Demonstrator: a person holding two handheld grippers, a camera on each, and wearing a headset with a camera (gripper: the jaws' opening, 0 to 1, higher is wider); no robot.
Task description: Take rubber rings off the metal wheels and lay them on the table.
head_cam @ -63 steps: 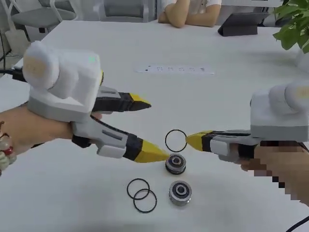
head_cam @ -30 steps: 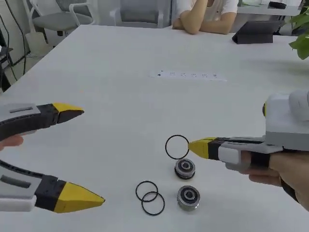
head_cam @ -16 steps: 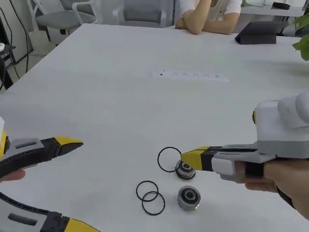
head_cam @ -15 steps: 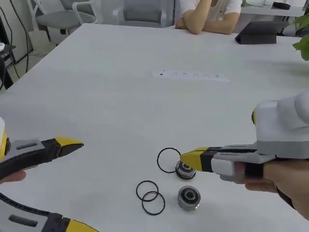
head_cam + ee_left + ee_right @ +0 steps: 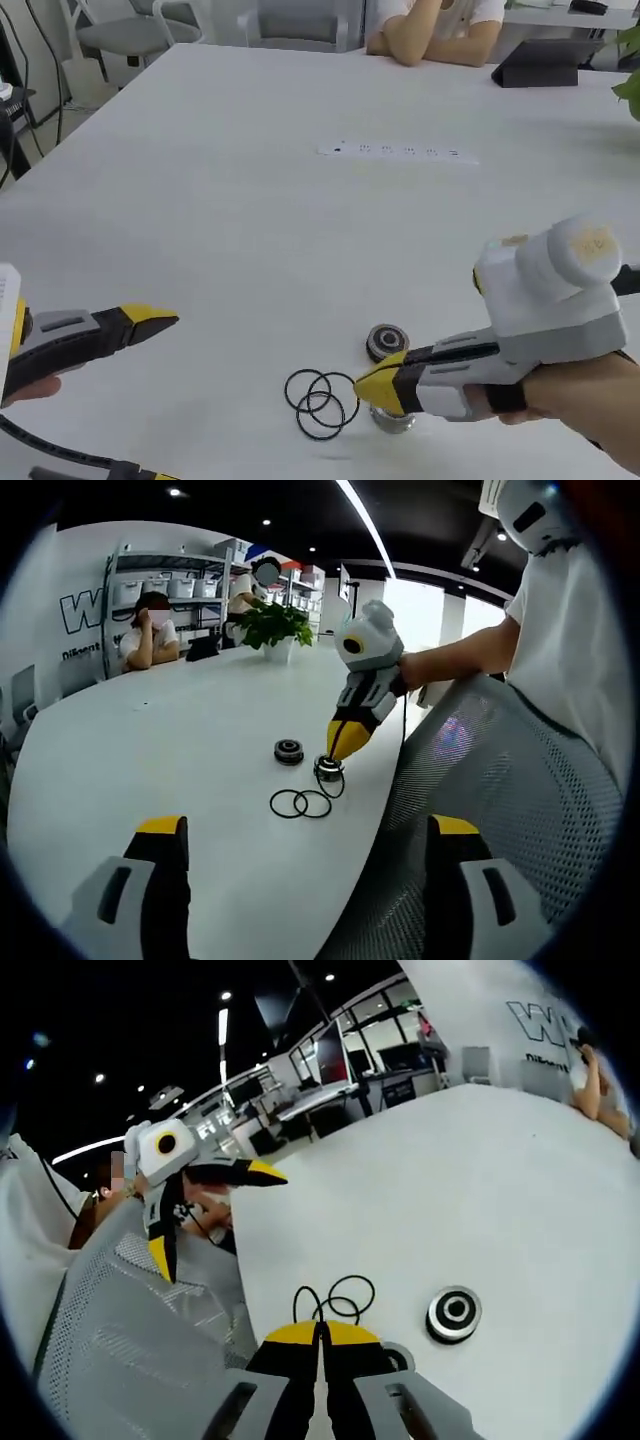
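Two metal wheels stand on the white table (image 5: pixel 250 200). The far wheel (image 5: pixel 386 342) (image 5: pixel 454 1313) (image 5: pixel 289 751) is in plain sight. The near wheel (image 5: pixel 393 421) (image 5: pixel 326 768) is partly hidden under my right gripper (image 5: pixel 372 388) (image 5: pixel 322 1328) (image 5: pixel 345 742). That gripper is shut, pinching a black rubber ring (image 5: pixel 337 388) (image 5: pixel 345 1296) by its edge. This ring lies low over two other rings (image 5: pixel 312 402) (image 5: pixel 299 804) that rest flat and overlapping. My left gripper (image 5: pixel 160 400) (image 5: pixel 307 825) (image 5: pixel 215 1215) is wide open and holds nothing, well to the left of the rings.
A white power strip (image 5: pixel 395 151) lies mid-table. A dark tablet stand (image 5: pixel 545 62) and a seated person's arms (image 5: pixel 430 35) are at the far end. Plant leaves (image 5: pixel 630 90) hang at the right edge. A grey mesh chair back (image 5: pixel 480 800) stands near the table's edge.
My right gripper has carried the ring down and toward me, from beside the far wheel to over the near wheel, and the ring now overlaps the two lying rings. My left gripper has drawn away left.
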